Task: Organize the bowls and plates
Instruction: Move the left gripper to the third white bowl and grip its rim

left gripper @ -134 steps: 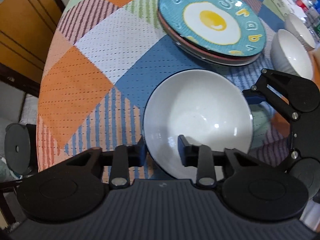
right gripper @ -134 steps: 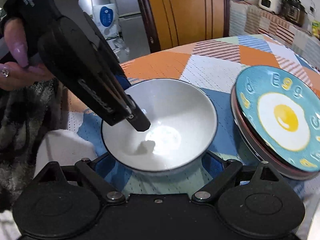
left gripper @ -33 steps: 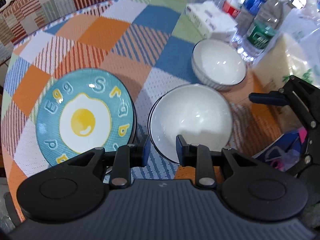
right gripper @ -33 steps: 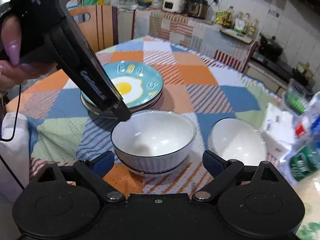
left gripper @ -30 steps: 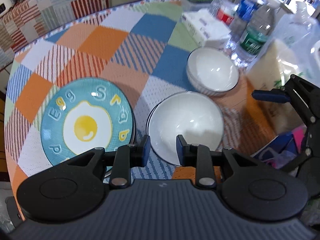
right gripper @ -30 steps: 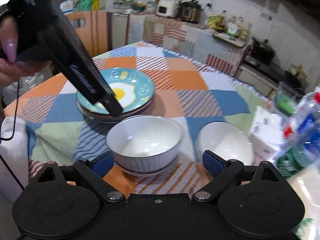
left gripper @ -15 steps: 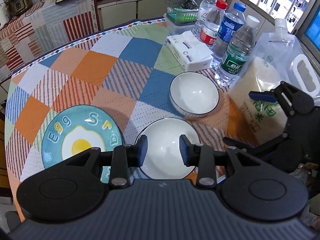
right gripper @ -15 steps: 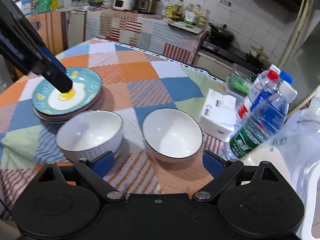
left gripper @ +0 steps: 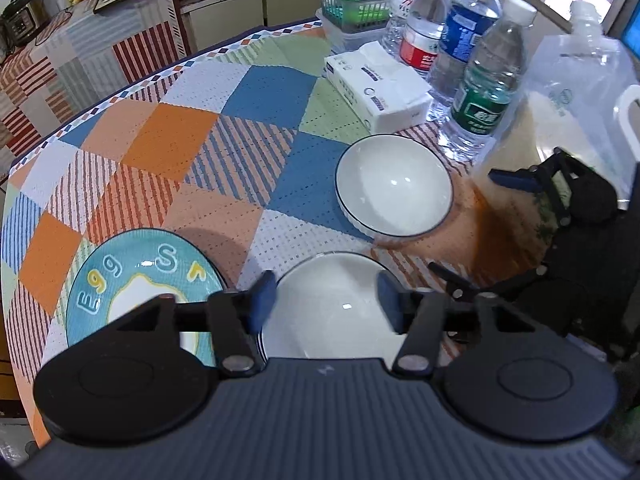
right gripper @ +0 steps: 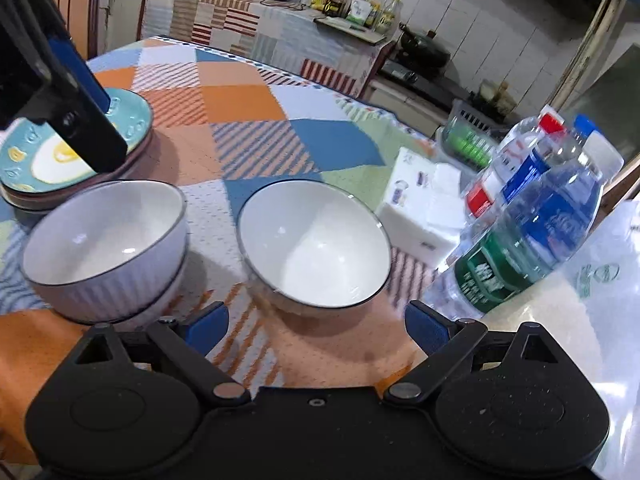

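Two white bowls are stacked (right gripper: 108, 248) on the checked tablecloth; the stack also shows in the left wrist view (left gripper: 328, 304). A single white bowl (right gripper: 316, 248) stands to its right, also in the left wrist view (left gripper: 394, 186). A blue egg plate (left gripper: 132, 284) tops a stack of plates (right gripper: 60, 160) at the left. My left gripper (left gripper: 326, 306) is open and empty, raised above the stacked bowls. My right gripper (right gripper: 316, 326) is open and empty, just in front of the single bowl.
Several water bottles (left gripper: 484, 88), a tissue pack (left gripper: 376, 88), a green basket (left gripper: 352, 4) and a plastic bag of rice (left gripper: 568, 112) crowd the table's right side. A kitchen counter (right gripper: 256, 12) with cookers stands behind.
My left gripper has opened wide and lifted away from the bowl it set into the other bowl. My right gripper has swung right towards the single bowl.
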`<state>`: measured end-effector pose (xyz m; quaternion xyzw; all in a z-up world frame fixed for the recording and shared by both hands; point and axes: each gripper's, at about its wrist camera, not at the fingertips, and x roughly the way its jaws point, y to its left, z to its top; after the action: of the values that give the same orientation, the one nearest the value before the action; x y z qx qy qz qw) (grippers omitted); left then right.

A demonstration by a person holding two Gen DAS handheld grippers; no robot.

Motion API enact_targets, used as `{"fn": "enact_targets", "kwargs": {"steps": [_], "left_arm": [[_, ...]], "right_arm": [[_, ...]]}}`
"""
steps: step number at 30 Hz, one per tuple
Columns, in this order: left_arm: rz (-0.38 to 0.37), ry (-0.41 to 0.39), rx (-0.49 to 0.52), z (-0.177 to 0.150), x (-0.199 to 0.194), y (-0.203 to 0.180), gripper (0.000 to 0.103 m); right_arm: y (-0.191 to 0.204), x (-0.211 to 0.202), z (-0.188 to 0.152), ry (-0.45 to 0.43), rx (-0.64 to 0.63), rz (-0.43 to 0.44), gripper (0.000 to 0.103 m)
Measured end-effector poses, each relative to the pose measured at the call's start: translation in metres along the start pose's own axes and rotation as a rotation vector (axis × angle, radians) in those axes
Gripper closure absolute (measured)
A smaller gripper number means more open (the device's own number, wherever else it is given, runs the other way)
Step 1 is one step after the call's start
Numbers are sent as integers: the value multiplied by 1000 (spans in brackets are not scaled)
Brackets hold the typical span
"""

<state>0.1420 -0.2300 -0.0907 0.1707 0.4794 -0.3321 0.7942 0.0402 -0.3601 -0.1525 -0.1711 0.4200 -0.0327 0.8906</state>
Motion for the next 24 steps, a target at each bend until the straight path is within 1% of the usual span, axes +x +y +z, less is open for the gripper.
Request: {"fn": "enact_targets", "kwargs": {"steps": [2,5,9,12,15,17,18,20,24], "left_arm": [[-2,0,-3,3,8,1,39],[-24,-7,-48,9,24,7,34],[-64,-24,-105,19,45,11,34],[-95,-11,-122,28,62,11,34],[-111,-6,-130,36,80,11,36],[-156,-7,-184,38,89,15,38],[-177,0,-217,39,94,18,39],[-205,7,-253,39,101,19,44],[-164,20,-229,41,114,15,61]], "right_arm": [[1,3,1,-2,-21,-19,6],[-1,9,1,2,-10,0,6],[-6,23,2,23,22,-9,6],[-1,28,5,10,-8,-23,6],[1,36,9,22,-7,-4,6],[3,43,11,47,-7,-5,6],[3,47,12,62,-9,-18,6],[3,55,12,84,11,-24,6],[-9,68,11,120,128,30,7]]}}
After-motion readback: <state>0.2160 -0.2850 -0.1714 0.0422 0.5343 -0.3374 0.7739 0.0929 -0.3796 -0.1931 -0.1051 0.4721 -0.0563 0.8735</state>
